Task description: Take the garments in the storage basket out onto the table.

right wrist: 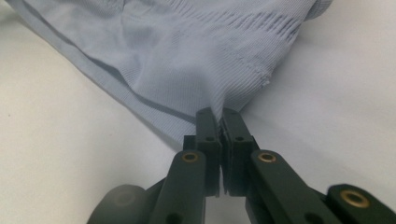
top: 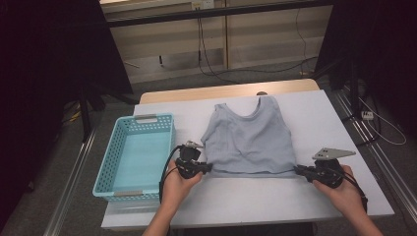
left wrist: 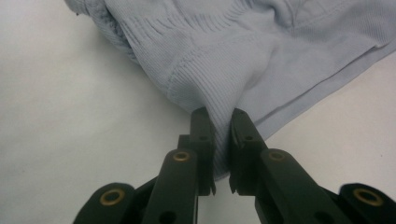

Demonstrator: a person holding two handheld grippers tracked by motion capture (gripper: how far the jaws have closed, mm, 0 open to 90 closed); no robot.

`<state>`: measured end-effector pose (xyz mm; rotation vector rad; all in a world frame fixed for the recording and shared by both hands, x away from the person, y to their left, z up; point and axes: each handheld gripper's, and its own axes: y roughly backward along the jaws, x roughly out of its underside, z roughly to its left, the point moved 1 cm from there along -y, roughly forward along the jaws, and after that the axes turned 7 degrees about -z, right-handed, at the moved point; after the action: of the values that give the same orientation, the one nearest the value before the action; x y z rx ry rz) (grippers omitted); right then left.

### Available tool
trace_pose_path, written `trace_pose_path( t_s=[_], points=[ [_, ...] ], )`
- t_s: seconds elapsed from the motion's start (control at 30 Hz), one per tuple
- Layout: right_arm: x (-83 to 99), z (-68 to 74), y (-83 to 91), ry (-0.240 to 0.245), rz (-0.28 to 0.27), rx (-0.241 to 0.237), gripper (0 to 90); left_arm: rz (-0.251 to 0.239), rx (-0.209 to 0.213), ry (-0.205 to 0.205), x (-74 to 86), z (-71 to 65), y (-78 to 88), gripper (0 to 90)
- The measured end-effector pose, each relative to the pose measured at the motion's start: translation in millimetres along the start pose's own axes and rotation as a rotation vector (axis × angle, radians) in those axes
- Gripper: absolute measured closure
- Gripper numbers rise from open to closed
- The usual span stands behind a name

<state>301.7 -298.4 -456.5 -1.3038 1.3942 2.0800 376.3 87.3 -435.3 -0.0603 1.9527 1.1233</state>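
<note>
1 grey tank top (top: 247,140), 1 blue basket (top: 111,162), 2 claws: L (top: 208,167), R (top: 298,169), 1 table (top: 319,118).

The sleeveless ribbed knit top (top: 248,140) pinched in both black two-jaw grippers is pale grey-blue, with a darker stripe along the hem just left of the right gripper (right wrist: 220,116). The left gripper (left wrist: 219,116) has brass-coloured rivets. Beside it sits a perforated light-turquoise plastic basket (top: 110,157) on the white tabletop (top: 314,113).
</note>
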Motion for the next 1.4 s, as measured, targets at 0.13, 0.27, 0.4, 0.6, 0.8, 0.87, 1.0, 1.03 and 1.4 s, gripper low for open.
trace_pose_path(
  t_s=[0.13, 0.27, 0.4, 0.6, 0.8, 0.87, 1.0, 1.03, 1.4],
  points=[
    [-1.7, -2.8, 0.3, -0.008, -0.004, -0.004, 88.3, -0.006, 0.003, 0.007, -2.5, 1.8, -1.1, 80.1],
    [-2.5, -5.7, 3.3, -0.021, -0.02, -0.004, 88.3, -0.038, -0.005, 0.007, -7.5, 1.7, 2.1, 65.9],
    [-2.0, -7.3, 3.9, -0.017, -0.017, 0.006, 88.3, -0.081, -0.035, 0.008, -13.8, 3.2, 3.4, 47.6],
    [-2.1, -14.1, 9.7, -0.014, -0.02, 0.04, 88.3, -0.101, -0.079, 0.01, -20.0, 8.3, -2.3, 35.7],
    [1.3, -21.0, 14.2, -0.041, -0.023, 0.06, 88.3, -0.1, -0.108, 0.002, -23.1, 13.8, -8.7, 25.5],
    [0.8, -21.3, 14.9, -0.042, -0.023, 0.064, 88.3, -0.097, -0.113, 0.006, -24.6, 16.2, -10.4, 23.4],
    [1.7, -24.9, 17.0, -0.049, -0.026, 0.073, 88.3, -0.107, -0.127, 0.007, -29.6, 20.5, -11.7, 26.6],
    [2.0, -26.4, 17.9, -0.056, -0.027, 0.074, 88.4, -0.102, -0.136, -0.001, -30.4, 22.4, -12.2, 27.9],
    [-15.6, -16.6, 21.9, -0.02, -0.106, 0.103, 63.1, -0.085, -0.129, 0.009, -27.8, 32.5, -23.0, 58.2]
  ],
)
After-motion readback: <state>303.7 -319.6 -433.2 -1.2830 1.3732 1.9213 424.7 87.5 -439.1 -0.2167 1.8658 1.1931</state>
